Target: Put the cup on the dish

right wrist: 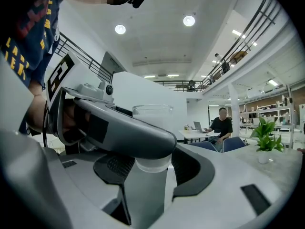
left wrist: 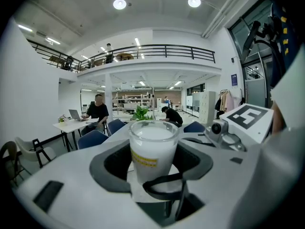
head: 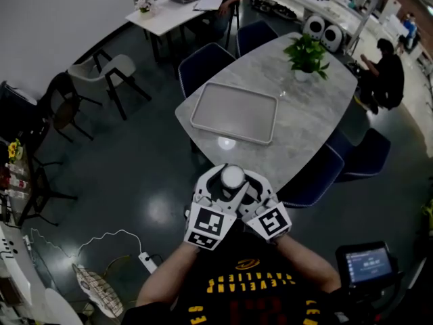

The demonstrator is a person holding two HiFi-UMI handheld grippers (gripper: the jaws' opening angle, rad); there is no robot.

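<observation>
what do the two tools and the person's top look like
The left tool and the right tool are both light grey plastic with dark grey curved pads. Each carries a white cube with black square markers. The person wears a black shirt with yellow lettering.

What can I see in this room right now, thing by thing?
table: one, grey marble, centre
tray: one, grey, on the table
potted plant: one, green, table's far end
chairs: four, blue, round the table
small table: one, white, top left
seated people: at least two, dark clothes, top and right
cup: one, clear with white contents, between both grippers
left gripper: one, white-grey, closed on the cup
right gripper: one, white-grey, closed on the cup
</observation>
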